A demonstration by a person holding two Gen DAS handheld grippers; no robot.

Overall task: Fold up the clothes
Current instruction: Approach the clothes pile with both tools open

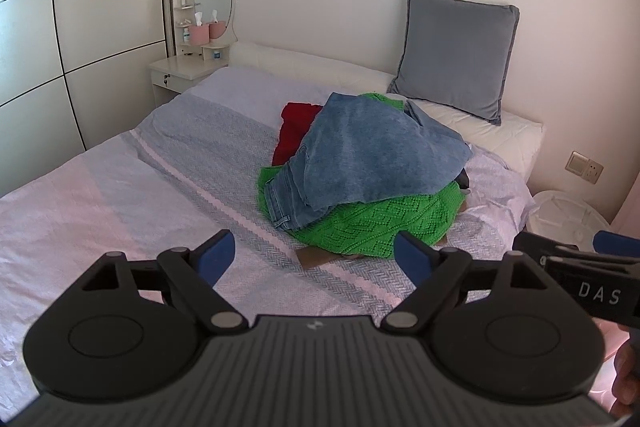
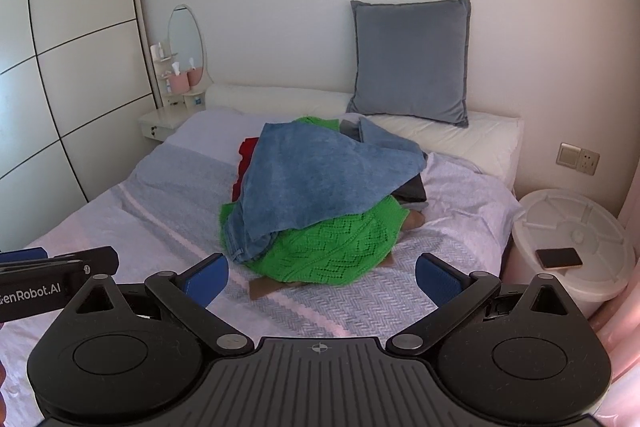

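On the bed (image 1: 120, 195), towards the pillow end, sits a loose heap of clothes: blue jeans (image 1: 372, 155) draped over the top, a bright green knitted sweater (image 1: 384, 223) bulging out beneath, a red garment (image 1: 296, 131) peeking from the far left side, and something dark grey (image 2: 412, 191) tucked under the right edge. A flat brown piece, possibly cardboard or cloth, pokes out at the near edge of the pile (image 2: 264, 287); hard to say which.

Both tools hang back from the heap, over the striped bedspread. The left gripper (image 1: 316, 259) has its jaws spread wide with nothing between them, and the right gripper (image 2: 322, 279) shows the same, jaws apart and empty. Each one edges into the other's view at the side.

As for the step in hand: nothing in this pile lies folded, it is all crumpled and mounded, so my read is that a garment needs to be taken off the heap. The jeans lie uppermost, waistband hanging down the near-left side, so they look like the natural pick. That move calls for both jaws to close on the denim at two separated points, then lift it clear and spread it flat on the open stretch of bedspread to the left. Denim is heavy; a shallow pinch may slip.

Writing now: "DAS" reads on the side of the right tool in the left wrist view, and "enRobot.AI" on the left tool in the right wrist view, its first letter cut off.
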